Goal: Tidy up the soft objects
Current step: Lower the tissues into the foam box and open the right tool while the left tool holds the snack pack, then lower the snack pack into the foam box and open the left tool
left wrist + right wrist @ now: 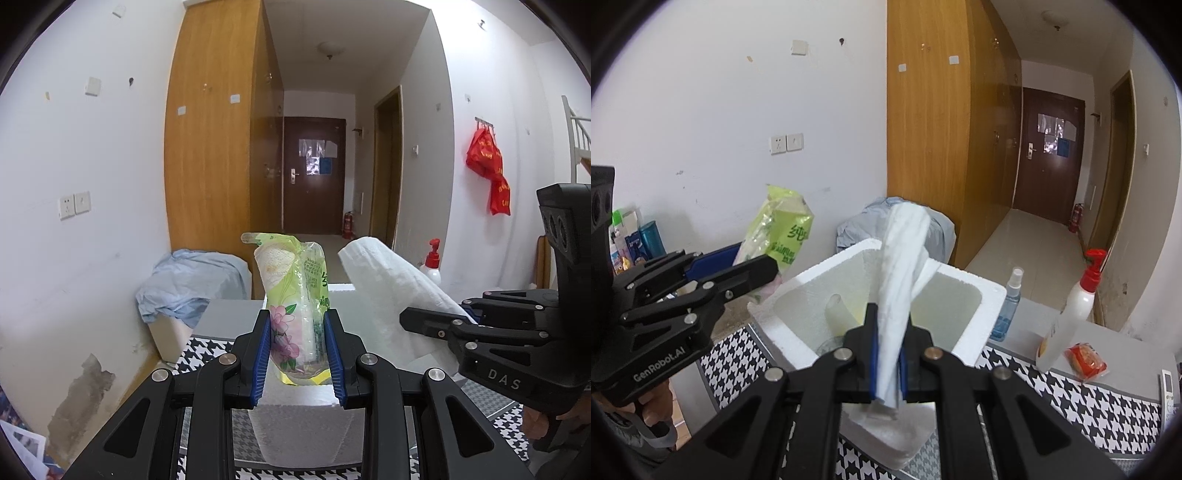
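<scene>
The left gripper (297, 354) is clenched on a green tissue pack (295, 295), its blue pads pressing the floral lower half while the pack stands upright above the near rim of a white foam box (295, 413). In the right wrist view that same left gripper (764, 273) comes in from nine o'clock, carrying the pack (783, 232) just outside the box's far left corner.

The right gripper (888, 369) is clamped on a white cloth (901, 266), which rises from between the pads toward twelve o'clock, twisted and leaning slightly right, over the open foam box (975, 325). From the left wrist view the right gripper (458, 325) reaches in from three o'clock with the cloth (391, 291) fanning up toward eleven o'clock, near the pack but apart from it.

Inside the box a curled strip of pale material (836, 310) stands near the left wall. The box sits on a counter covered by a houndstooth mat (1071, 391).

At two o'clock from the box stands a blue spray bottle (1008, 302), just beside its right wall. Farther toward three o'clock are a white pump bottle with a red top (1075, 306), an orange wrapped snack (1086, 360) touching its base, and a remote (1169, 391) at the mat's edge. Beyond the box at twelve o'clock a bin draped in blue cloth (857, 225) stands against a wooden wardrobe (931, 110).
</scene>
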The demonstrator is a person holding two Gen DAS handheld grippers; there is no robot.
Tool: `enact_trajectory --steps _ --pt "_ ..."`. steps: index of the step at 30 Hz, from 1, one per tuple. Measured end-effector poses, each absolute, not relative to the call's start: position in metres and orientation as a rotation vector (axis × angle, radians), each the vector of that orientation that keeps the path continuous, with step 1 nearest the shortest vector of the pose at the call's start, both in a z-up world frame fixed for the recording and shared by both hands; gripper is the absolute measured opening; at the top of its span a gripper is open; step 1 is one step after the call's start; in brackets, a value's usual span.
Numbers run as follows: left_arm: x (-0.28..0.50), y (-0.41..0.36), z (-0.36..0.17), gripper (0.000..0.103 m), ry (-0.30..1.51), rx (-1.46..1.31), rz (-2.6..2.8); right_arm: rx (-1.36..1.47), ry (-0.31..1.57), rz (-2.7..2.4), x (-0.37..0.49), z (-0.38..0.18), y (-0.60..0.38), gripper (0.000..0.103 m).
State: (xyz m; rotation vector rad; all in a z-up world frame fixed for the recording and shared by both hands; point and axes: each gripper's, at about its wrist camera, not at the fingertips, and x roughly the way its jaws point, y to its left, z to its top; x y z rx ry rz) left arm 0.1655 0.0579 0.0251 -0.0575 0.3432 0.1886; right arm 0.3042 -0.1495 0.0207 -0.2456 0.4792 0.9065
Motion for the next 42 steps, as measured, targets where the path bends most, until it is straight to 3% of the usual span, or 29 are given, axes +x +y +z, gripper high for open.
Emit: enact_trajectory --steps 7,8,11,12,15,21,42 --pt "0.171 0.061 0.025 0.03 0.35 -0.06 0.203 -0.259 0.503 0.905 0.311 0.016 -0.141 0.012" --pt "0.171 0.061 0.024 0.03 0.351 -0.062 0.203 -0.264 0.504 0.903 0.311 0.015 -0.14 0.019" --pt "0.172 0.06 0.025 0.03 0.354 -0.062 0.203 -0.274 0.51 0.904 0.31 0.013 -0.139 0.054" --pt "0.173 0.06 0.025 0.03 0.356 -0.063 0.203 -0.278 0.509 0.907 0.31 0.013 -0.139 0.061" --pt "0.173 0.061 0.025 0.03 0.355 -0.064 0.202 -0.28 0.501 0.912 0.308 0.013 -0.14 0.078" --pt "0.175 0.061 0.024 0.03 0.361 -0.062 0.199 -0.266 0.494 0.903 0.306 0.013 -0.146 0.097" --pt "0.19 0.048 0.022 0.03 0.385 -0.039 0.144 -0.229 0.481 0.841 0.308 0.016 -0.184 0.102"
